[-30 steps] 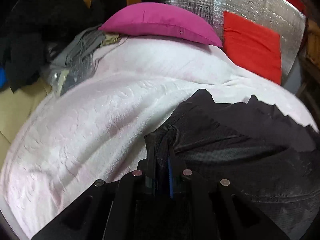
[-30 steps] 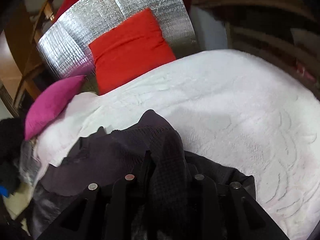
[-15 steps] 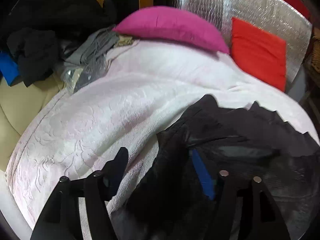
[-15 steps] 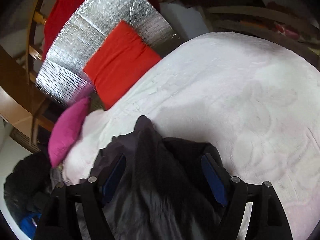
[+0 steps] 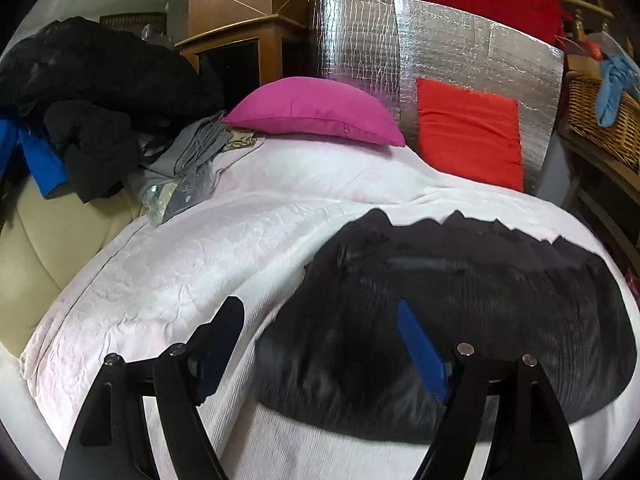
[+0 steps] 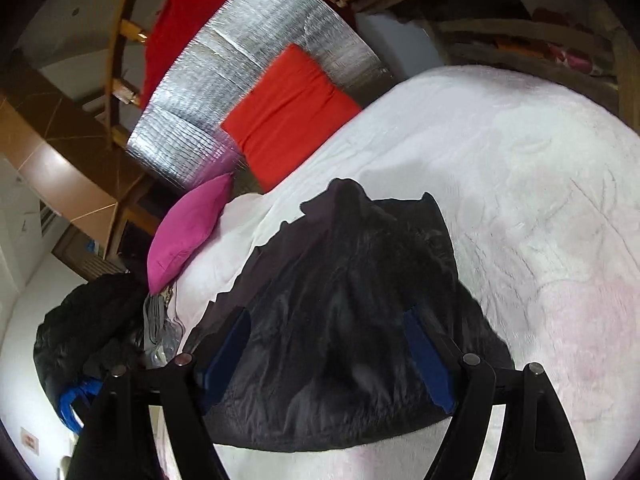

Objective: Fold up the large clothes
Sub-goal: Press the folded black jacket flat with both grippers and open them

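A black garment [image 5: 460,292] lies folded flat on the white bedspread [image 5: 180,264]. My left gripper [image 5: 320,320] is open and empty, raised above the garment's left edge, its blue pads spread wide. The garment also shows in the right wrist view [image 6: 344,320]. My right gripper [image 6: 328,332] is open and empty, raised above the garment's near part. Neither gripper touches the cloth.
A magenta pillow [image 5: 320,110], a red cushion [image 5: 468,128] and a silver foil panel [image 5: 440,44] stand at the bed's head. A heap of dark and grey clothes [image 5: 92,92] lies at the left. A wicker basket [image 5: 600,116] stands at the right.
Both grippers were shut on the black garment a second ago. They have opened, let it go and lifted back. The garment now lies flat on the bed.
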Tool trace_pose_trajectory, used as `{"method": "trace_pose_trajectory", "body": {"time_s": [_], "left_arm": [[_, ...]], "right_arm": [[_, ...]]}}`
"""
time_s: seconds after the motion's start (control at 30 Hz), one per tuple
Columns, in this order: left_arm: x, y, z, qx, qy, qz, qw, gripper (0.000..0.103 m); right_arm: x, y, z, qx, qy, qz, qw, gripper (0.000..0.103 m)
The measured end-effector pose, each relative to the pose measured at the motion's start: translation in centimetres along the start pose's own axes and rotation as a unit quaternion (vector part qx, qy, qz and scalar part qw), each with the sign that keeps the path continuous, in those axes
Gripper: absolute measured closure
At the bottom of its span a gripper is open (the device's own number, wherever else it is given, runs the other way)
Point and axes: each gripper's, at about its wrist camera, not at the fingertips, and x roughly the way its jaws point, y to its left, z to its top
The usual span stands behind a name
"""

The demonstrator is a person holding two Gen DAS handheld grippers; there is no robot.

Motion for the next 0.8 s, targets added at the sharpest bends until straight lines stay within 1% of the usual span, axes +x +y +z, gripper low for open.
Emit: {"method": "trace_pose_trajectory", "body": {"time_s": [0.07, 0.1, 0.17, 0.2, 0.23, 0.27, 0.33, 0.4, 0.47, 0.5, 0.53, 0.57, 0.6, 0.63, 0.67, 0.7, 0.8], "left_arm": [[0.0, -0.1, -1.2, 0.011, 0.011, 0.012, 0.9998, 0.021], [0.2, -0.1, -1.6, 0.014, 0.021, 0.018, 0.9995, 0.021], [0.6, 0.2, -2.0, 0.007, 0.033, 0.019, 0.9993, 0.021], [0.8, 0.5, -2.1, 0.003, 0.035, 0.020, 0.9992, 0.021], [1.0, 0.7, -2.1, 0.002, 0.036, 0.026, 0.9990, 0.021], [1.3, 1.0, -2.1, 0.003, 0.039, 0.031, 0.9988, 0.021], [1.9, 1.4, -2.2, 0.003, 0.045, 0.039, 0.9982, 0.021], [2.7, 1.8, -2.1, -0.001, 0.053, 0.045, 0.9976, 0.021], [3.1, 1.8, -2.0, -0.002, 0.058, 0.048, 0.9972, 0.021], [3.2, 1.8, -1.9, -0.001, 0.057, 0.050, 0.9971, 0.021], [3.3, 1.7, -1.9, 0.001, 0.057, 0.053, 0.9970, 0.021], [3.4, 1.5, -1.9, 0.004, 0.056, 0.055, 0.9969, 0.021], [3.4, 1.3, -1.9, 0.006, 0.056, 0.056, 0.9969, 0.021], [3.4, 1.1, -1.9, 0.009, 0.056, 0.055, 0.9969, 0.021], [3.4, 0.9, -2.0, 0.013, 0.055, 0.054, 0.9969, 0.021], [3.4, 0.8, -2.0, 0.016, 0.055, 0.055, 0.9969, 0.021], [3.4, 0.5, -1.9, 0.023, 0.052, 0.053, 0.9970, 0.021]], "right_arm": [[-0.2, 1.1, -0.5, -0.033, -0.009, 0.001, 0.999, 0.022], [-0.1, 1.5, -0.6, -0.045, -0.010, -0.009, 0.999, 0.022], [0.0, 2.1, -0.9, -0.068, -0.026, -0.056, 0.996, 0.022], [0.0, 2.3, -1.0, -0.086, -0.044, -0.095, 0.991, 0.022], [0.1, 2.1, -0.8, -0.096, -0.055, -0.119, 0.987, 0.022], [0.1, 1.8, -0.6, -0.097, -0.054, -0.126, 0.986, 0.022], [1.3, 0.0, 0.3, -0.088, -0.027, -0.149, 0.985, 0.022], [2.9, -1.7, 0.7, -0.077, 0.011, -0.163, 0.984, 0.022], [4.6, -2.8, 0.6, -0.063, 0.053, -0.144, 0.986, 0.022], [5.2, -2.7, 0.5, -0.064, 0.066, -0.135, 0.987, 0.022], [5.3, -2.6, 0.4, -0.076, 0.066, -0.137, 0.985, 0.022], [5.3, -2.1, 0.2, -0.094, 0.060, -0.142, 0.984, 0.025], [5.3, -1.7, -0.1, -0.112, 0.057, -0.148, 0.981, 0.031], [5.4, -1.2, -0.3, -0.128, 0.057, -0.158, 0.977, 0.049], [5.5, -0.9, -0.6, -0.143, 0.057, -0.172, 0.973, 0.064], [5.4, -0.7, -0.7, -0.153, 0.053, -0.185, 0.969, 0.065], [5.1, -0.9, -0.4, -0.154, 0.042, -0.191, 0.969, 0.067]]}}
